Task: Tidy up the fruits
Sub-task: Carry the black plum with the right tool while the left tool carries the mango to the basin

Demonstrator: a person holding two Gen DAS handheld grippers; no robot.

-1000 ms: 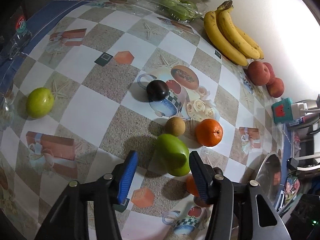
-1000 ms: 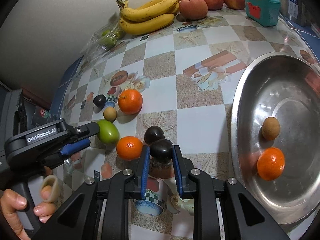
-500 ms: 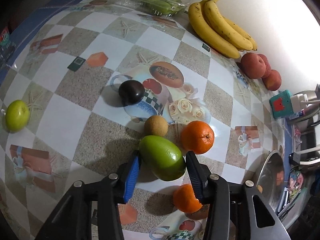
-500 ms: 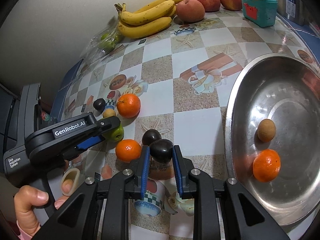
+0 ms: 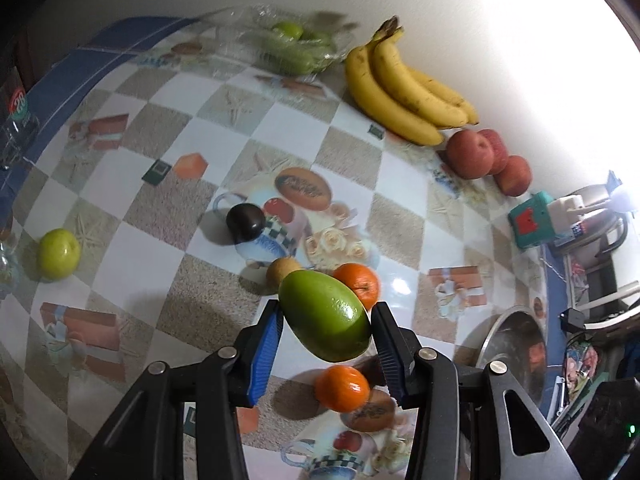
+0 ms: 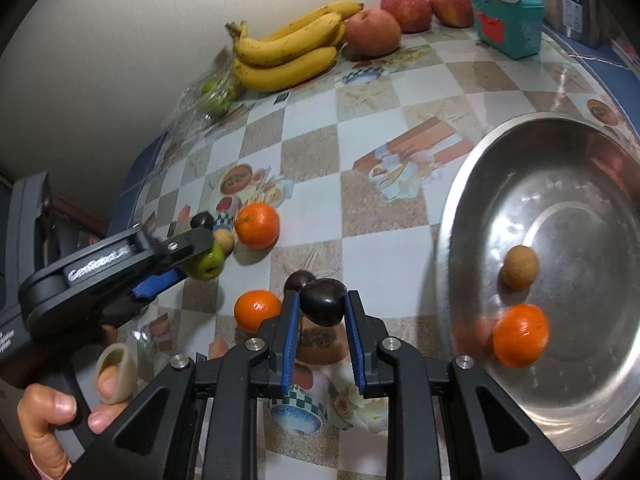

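My left gripper is shut on a green mango and holds it clear of the checked tablecloth; from the right wrist it shows at the left with the mango at its tips. My right gripper is shut on a dark plum, held just left of the steel bowl. In the bowl lie a small brown fruit and an orange. On the cloth lie two oranges, another brown fruit, a plum and a second plum.
A green apple sits alone at the left. Along the wall are a bag of green fruit, bananas, red apples and a teal box. A hand grips the left tool's handle.
The left jaws have come together on the green mango and lifted it off the cloth. The right gripper keeps the plum in about the same place.
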